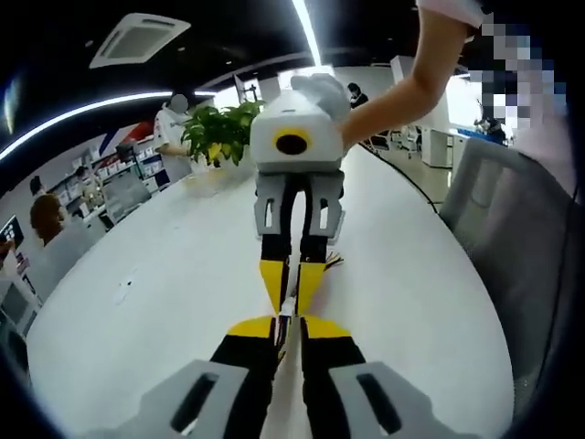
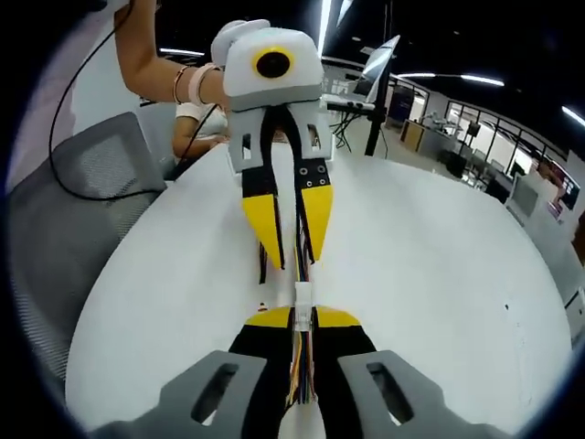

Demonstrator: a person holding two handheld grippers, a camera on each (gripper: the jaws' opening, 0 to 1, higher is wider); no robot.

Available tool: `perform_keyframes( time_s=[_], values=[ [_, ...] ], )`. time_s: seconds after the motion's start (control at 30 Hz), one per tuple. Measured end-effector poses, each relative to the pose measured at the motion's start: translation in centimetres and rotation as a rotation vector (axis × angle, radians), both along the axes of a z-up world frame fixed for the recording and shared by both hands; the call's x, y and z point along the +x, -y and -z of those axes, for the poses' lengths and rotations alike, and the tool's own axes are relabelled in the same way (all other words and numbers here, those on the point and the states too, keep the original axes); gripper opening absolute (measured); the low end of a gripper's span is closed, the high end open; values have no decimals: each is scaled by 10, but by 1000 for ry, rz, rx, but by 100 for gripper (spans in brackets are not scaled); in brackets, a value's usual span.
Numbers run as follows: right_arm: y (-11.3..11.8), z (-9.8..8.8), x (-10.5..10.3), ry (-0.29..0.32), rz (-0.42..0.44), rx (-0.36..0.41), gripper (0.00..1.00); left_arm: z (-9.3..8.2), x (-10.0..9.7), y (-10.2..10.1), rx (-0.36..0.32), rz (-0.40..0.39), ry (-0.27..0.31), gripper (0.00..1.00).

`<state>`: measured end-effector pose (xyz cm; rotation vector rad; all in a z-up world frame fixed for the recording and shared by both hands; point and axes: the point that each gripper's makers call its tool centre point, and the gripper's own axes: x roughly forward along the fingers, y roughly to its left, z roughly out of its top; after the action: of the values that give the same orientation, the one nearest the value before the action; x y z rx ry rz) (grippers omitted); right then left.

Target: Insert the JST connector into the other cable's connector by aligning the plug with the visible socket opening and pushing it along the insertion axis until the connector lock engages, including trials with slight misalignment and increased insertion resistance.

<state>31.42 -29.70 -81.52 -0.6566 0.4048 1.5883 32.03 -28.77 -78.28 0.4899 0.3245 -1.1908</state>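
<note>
1. In the right gripper view, the right gripper [image 2: 300,322] is clamped on a multicoloured cable [image 2: 300,380], holding its white JST connector [image 2: 302,306] at the fingertips.
2. Directly opposite, the left gripper [image 2: 291,240] pinches the other cable [image 2: 303,240], tips facing, seemingly to keep both on one insertion axis.
3. Beyond, the white table [image 2: 439,265] and a grey chair [image 2: 64,210].

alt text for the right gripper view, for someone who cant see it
Two yellow-tipped grippers face each other over a white table, each shut on a bundle of coloured wires. A small white JST connector sits between the right gripper at the bottom and the left gripper opposite. A grey chair stands at the left.
</note>
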Motion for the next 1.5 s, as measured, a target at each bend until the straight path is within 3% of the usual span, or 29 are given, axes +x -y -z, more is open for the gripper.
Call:
perform_keyframes(
  time_s=[0.17,0.43,0.67,0.93,1.17,1.5],
  values=[
    [-3,2,2,6,-3,-12,3,-1,-2,-5,0,-25,5,4],
    [-3,-11,4,46,-28,-26,3,-5,-9,-5,-21,-40,2,4],
    [0,-16,24,80,-1,-42,3,12,-19,-2,3,-26,-36,6],
    [3,3,35,77,-11,-108,3,26,-24,3,-10,-37,-75,8],
    [0,9,38,16,11,-91,3,28,-27,4,-17,-59,-92,8],
    [-2,24,41,3,-2,-117,4,37,-31,4,-7,-76,-109,8]
  ],
)
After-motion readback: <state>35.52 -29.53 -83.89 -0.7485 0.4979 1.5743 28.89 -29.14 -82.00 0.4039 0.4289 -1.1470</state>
